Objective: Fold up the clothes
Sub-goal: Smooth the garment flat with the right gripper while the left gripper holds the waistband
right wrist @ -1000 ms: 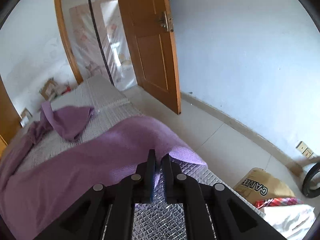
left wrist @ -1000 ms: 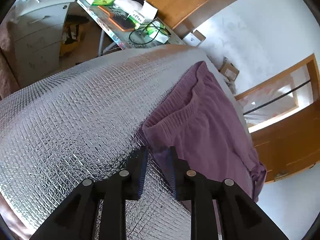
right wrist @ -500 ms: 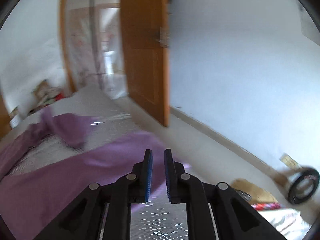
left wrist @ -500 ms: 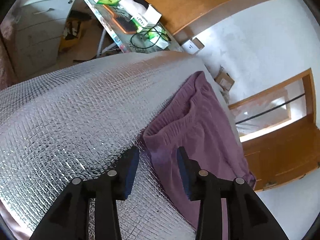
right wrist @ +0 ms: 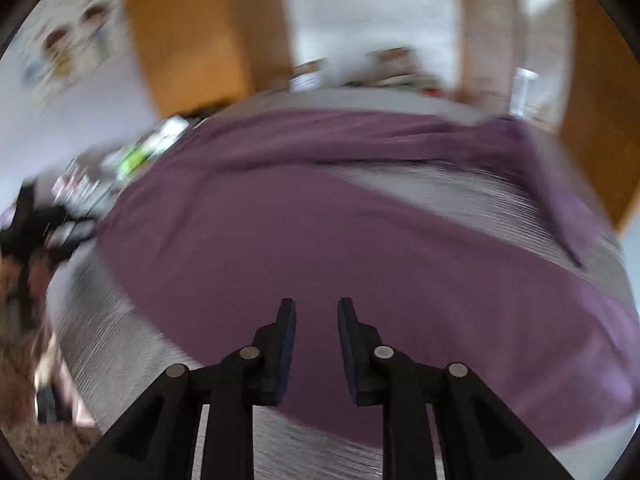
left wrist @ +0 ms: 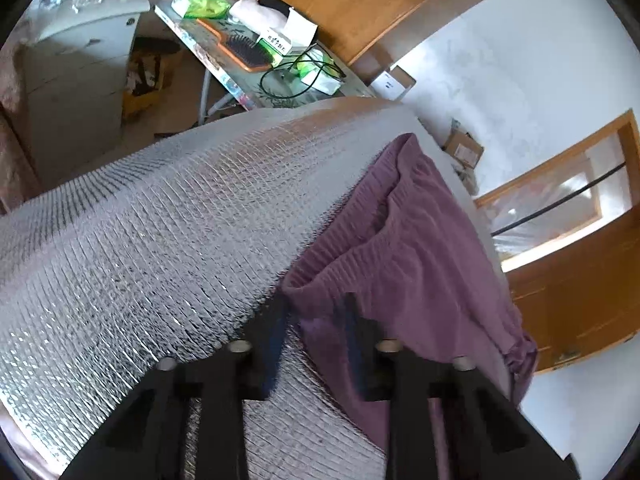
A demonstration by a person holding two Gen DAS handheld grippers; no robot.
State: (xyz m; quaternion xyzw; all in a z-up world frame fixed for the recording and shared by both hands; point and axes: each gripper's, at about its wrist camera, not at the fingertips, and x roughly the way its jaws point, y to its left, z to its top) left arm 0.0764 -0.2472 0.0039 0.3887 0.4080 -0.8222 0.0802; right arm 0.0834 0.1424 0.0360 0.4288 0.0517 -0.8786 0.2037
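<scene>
Left wrist view: purple trousers [left wrist: 408, 264] lie on the silver quilted cover [left wrist: 160, 248], waistband end nearest the camera, legs running off toward the cover's far right edge. Left gripper [left wrist: 316, 320] sits right at the waistband corner; jaws have just been closing, a fold of purple cloth between them, but motion blur means can't tell if the pads actually press on it. Beyond the cover's far edge, a cluttered side table [left wrist: 224, 76] w/ a hairbrush [left wrist: 244, 50] on it.

Right wrist view: very blurred. Right gripper [right wrist: 317, 316] hangs over a broad spread of the trousers [right wrist: 280, 248], which cover most of the silver cover [right wrist: 460, 196] here. Jaws have just been opening; they stand apart, nothing between them, cloth only behind the gap.
</scene>
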